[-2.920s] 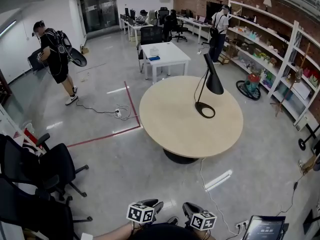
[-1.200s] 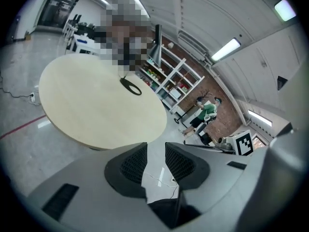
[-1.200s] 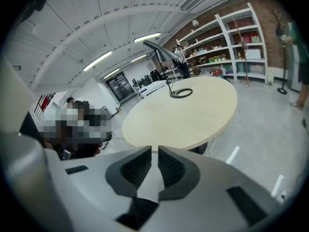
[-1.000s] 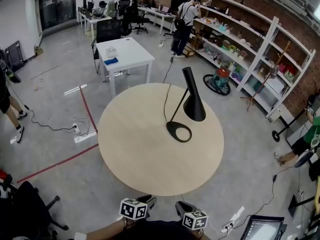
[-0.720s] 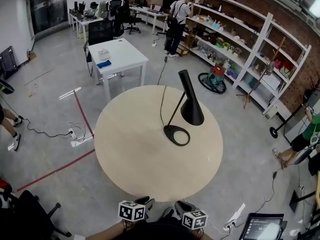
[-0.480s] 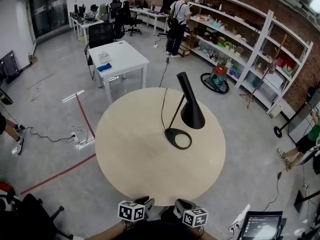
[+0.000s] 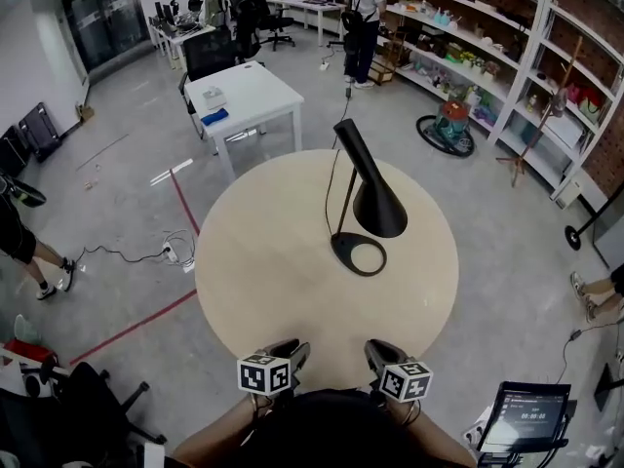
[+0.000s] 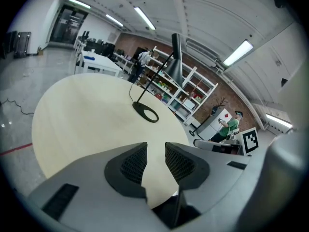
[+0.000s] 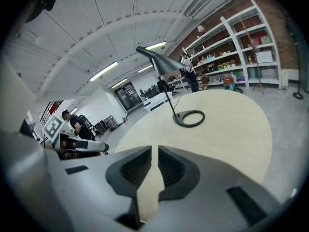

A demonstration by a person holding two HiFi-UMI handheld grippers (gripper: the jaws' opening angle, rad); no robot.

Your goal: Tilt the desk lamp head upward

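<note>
You are holding the left gripper (image 7: pixel 289 351) with jaws apart and the right gripper (image 7: pixel 376 351) with jaws together, both empty. The desk lamp (image 7: pixel 357 195) is standing mid-frame on the surface (image 7: pixel 263 261). Its head (image 7: pixel 378 214) is looking rigid and smooth, so take it near the rim.

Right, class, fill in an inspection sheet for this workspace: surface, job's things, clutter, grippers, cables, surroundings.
Surface: round beige table, holding only the lamp.
Job's things: black desk lamp standing upright, head angled down.
Clutter: nothing seen.
Grippers: left claw open, empty; right claw shut, empty; both short of the lamp.
Cables: lamp cord runs off the far edge; floor cable at left.
Surroundings: white desk, shelves, person standing.
</note>
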